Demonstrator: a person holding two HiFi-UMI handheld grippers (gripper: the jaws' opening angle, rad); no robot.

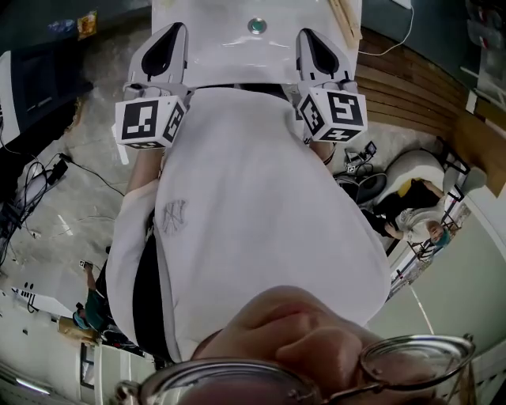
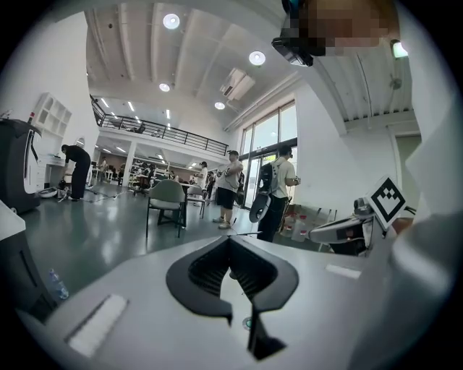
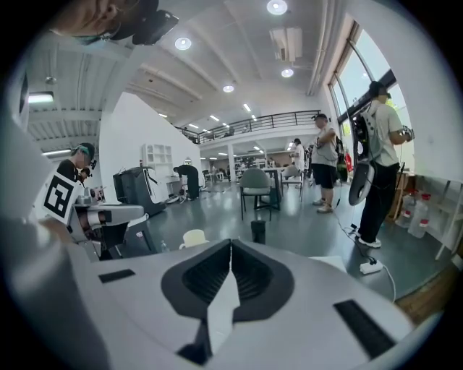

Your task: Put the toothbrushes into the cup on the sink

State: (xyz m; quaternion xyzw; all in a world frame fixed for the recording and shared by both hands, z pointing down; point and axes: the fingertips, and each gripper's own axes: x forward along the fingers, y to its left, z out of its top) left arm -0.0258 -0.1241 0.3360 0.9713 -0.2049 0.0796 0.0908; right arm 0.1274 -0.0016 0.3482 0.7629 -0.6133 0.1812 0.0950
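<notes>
My left claw (image 2: 230, 241) has its jaws together with nothing between them, and my right claw (image 3: 231, 247) is closed the same way, empty. Both point toward the white sink (image 1: 229, 43) along the top of the head view, with its drain (image 1: 257, 26) between them. A pale cup (image 3: 194, 238) sits just past my right jaws, to their left, and the thin sticks (image 1: 345, 22) at the sink's upper right edge may be the toothbrushes, though they are too small to tell.
</notes>
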